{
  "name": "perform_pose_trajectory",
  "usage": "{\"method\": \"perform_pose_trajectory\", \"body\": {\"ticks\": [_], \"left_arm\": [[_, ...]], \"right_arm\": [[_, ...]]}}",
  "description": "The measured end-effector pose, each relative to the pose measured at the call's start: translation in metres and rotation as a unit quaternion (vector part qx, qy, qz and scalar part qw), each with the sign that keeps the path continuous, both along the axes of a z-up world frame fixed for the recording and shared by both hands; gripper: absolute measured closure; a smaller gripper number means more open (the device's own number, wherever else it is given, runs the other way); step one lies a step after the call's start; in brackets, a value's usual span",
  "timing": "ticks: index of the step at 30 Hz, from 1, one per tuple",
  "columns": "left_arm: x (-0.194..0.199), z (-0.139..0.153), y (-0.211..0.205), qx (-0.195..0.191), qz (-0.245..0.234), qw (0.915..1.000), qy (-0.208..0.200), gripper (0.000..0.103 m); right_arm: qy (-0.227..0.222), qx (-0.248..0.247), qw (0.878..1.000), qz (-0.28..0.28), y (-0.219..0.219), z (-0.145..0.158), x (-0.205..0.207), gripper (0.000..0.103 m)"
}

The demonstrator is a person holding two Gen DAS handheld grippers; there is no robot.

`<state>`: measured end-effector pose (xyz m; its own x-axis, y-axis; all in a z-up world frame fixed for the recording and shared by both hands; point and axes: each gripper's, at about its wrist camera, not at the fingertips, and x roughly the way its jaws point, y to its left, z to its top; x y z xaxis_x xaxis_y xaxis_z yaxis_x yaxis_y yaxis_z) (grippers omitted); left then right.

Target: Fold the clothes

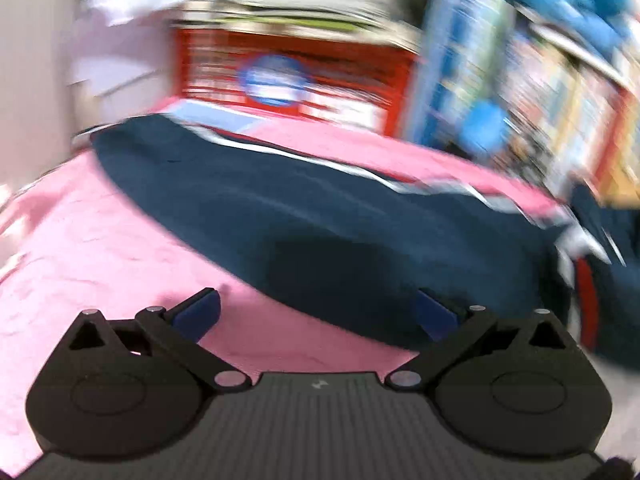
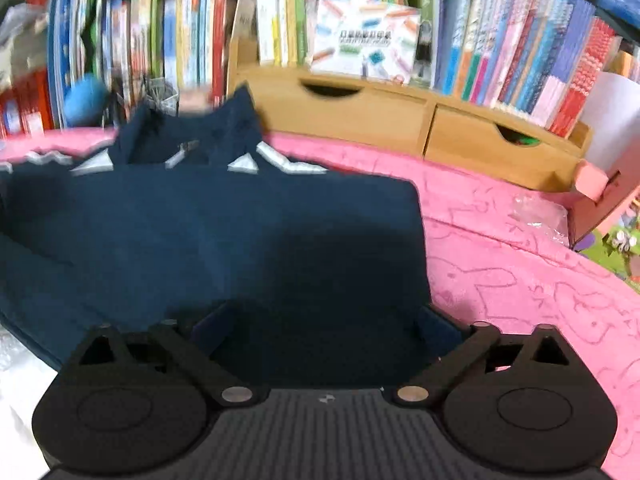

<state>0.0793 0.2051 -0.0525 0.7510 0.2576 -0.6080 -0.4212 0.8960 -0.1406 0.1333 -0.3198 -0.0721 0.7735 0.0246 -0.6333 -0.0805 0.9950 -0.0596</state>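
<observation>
A dark navy garment [image 1: 320,216] with white stripes lies on a pink cloth [image 1: 92,248]. In the left wrist view my left gripper [image 1: 316,314] is open and empty, hovering over the garment's near left edge; its right fingertip is over the navy fabric, its left over pink cloth. In the right wrist view the same garment [image 2: 208,224] has its white-trimmed collar end at the back. My right gripper [image 2: 324,326] is open and empty, low over the garment's near right part. Both views are motion-blurred.
A wooden drawer unit [image 2: 400,120] and rows of books [image 2: 520,48] stand behind the pink cloth [image 2: 520,272]. A red box [image 1: 296,80] and blue shelving [image 1: 460,60] are at the back in the left view. A clear plastic wrapper [image 2: 540,216] lies at the right.
</observation>
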Motion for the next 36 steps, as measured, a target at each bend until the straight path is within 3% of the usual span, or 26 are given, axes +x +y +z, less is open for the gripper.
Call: {"method": "perform_pose_trajectory", "body": {"ticks": [3,7,12,14,15,16,17,18,19,21,22,26,28,31,34,36], "left_arm": [[0.004,0.010,0.041,-0.028,0.076,0.9966,-0.012,0.000],[0.024,0.011,0.097,-0.056,0.168,0.9841,-0.017,0.000],[0.059,0.002,0.140,-0.054,0.247,0.9675,-0.009,0.000],[0.065,0.000,0.147,-0.059,0.243,0.9678,-0.022,0.005],[0.068,-0.001,0.149,-0.058,0.240,0.9687,-0.029,0.021],[0.070,-0.002,0.149,-0.054,0.237,0.9695,-0.031,0.043],[0.070,-0.003,0.150,-0.054,0.234,0.9702,-0.032,0.055],[0.070,-0.004,0.150,-0.054,0.231,0.9710,-0.033,0.076],[0.069,-0.004,0.151,-0.062,0.224,0.9718,-0.039,0.090],[0.061,-0.002,0.149,-0.108,0.201,0.9708,-0.073,0.093],[0.058,0.004,0.142,-0.104,0.190,0.9724,-0.086,0.093],[0.058,0.047,0.076,-0.034,0.071,0.9891,-0.125,0.094],[0.052,0.071,0.024,-0.015,-0.022,0.9890,-0.146,0.093],[0.041,0.088,-0.065,0.032,-0.150,0.9784,-0.139,0.090],[0.036,0.072,-0.143,0.037,-0.260,0.9626,-0.067,0.068],[0.032,0.053,-0.177,0.018,-0.315,0.9490,-0.008,0.060]], "right_arm": [[0.001,0.011,1.000,-0.001,-0.003,-0.001,0.000,0.000],[0.002,0.009,1.000,0.001,-0.002,0.000,0.003,0.000],[0.004,0.013,1.000,0.001,-0.003,0.000,0.003,0.000],[0.004,0.014,1.000,0.001,-0.003,0.000,0.004,0.000],[0.005,0.015,1.000,0.002,-0.003,0.000,0.004,0.000],[0.005,0.017,1.000,0.002,-0.004,0.000,0.004,0.000],[0.006,0.018,1.000,0.002,-0.004,0.000,0.004,0.000],[0.007,0.019,1.000,0.002,-0.004,0.000,0.004,0.000],[0.007,0.020,1.000,0.002,-0.004,0.000,0.005,0.000],[0.007,0.021,1.000,0.002,-0.003,0.000,0.005,0.000],[0.007,0.021,1.000,0.002,-0.003,0.000,0.005,0.000],[0.007,0.021,1.000,0.002,-0.003,0.000,0.005,0.000],[0.007,0.021,1.000,0.002,-0.004,0.000,0.005,0.000],[0.007,0.021,1.000,0.003,-0.004,0.000,0.005,0.000],[0.007,0.022,1.000,0.003,-0.004,-0.001,0.006,0.000],[0.007,0.022,1.000,0.003,-0.004,-0.001,0.006,0.000]]}}
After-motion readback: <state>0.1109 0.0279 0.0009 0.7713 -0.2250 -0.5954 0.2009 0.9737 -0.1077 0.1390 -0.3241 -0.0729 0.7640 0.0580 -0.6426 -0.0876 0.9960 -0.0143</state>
